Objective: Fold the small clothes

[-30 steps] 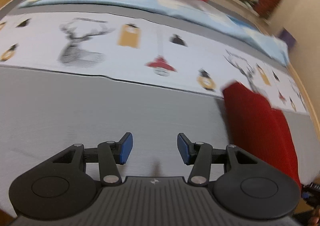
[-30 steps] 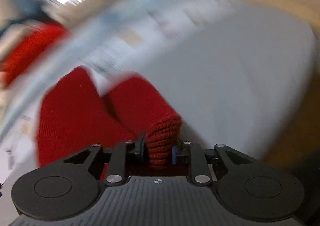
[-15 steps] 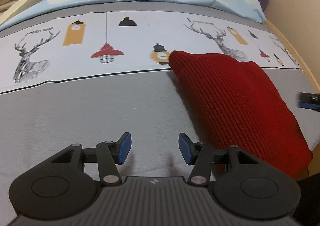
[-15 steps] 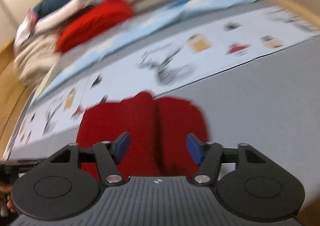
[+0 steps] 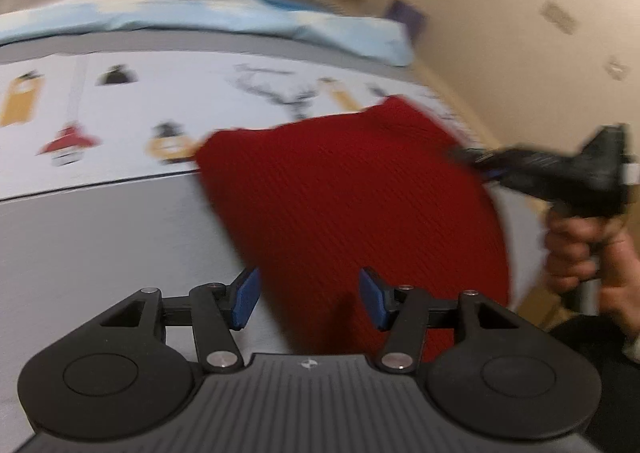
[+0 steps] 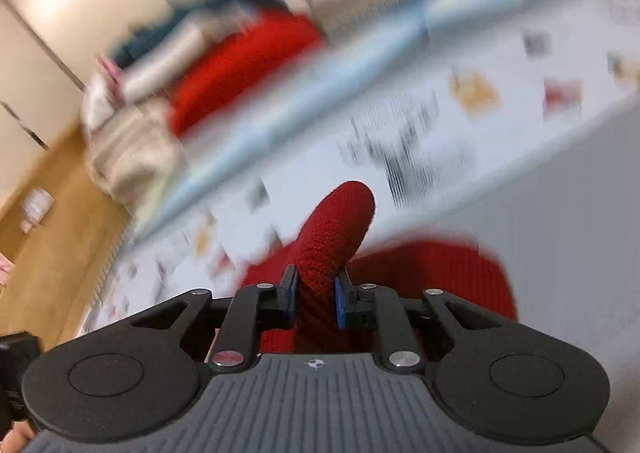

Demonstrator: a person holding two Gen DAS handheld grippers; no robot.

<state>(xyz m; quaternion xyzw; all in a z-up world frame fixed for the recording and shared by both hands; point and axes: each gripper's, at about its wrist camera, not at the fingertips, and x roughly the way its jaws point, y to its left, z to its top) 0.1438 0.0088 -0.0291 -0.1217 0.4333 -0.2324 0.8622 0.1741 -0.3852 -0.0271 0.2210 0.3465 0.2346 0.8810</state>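
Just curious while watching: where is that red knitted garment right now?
The red knitted garment lies on the grey and lamp-print bedsheet, ahead of the open left gripper; the right gripper pinches a fold at its right edge.

Left wrist view: my camera sits just behind my left gripper (image 5: 308, 303), looking forward and down along its jaws, close over the bed (image 5: 100, 237). The red knit garment (image 5: 352, 205) fills the middle ground; my right gripper (image 5: 472, 157) and its hand (image 5: 580, 253) enter from the right edge.

Right wrist view: mounted behind my right gripper (image 6: 314, 299), angled down less steeply and rolled, so the bed (image 6: 560, 221) slants. Very near the red knit garment (image 6: 336, 229). Heavy blur; the far pile (image 6: 240, 65) is probably clothes.

Both views share the garment and the printed sheet.
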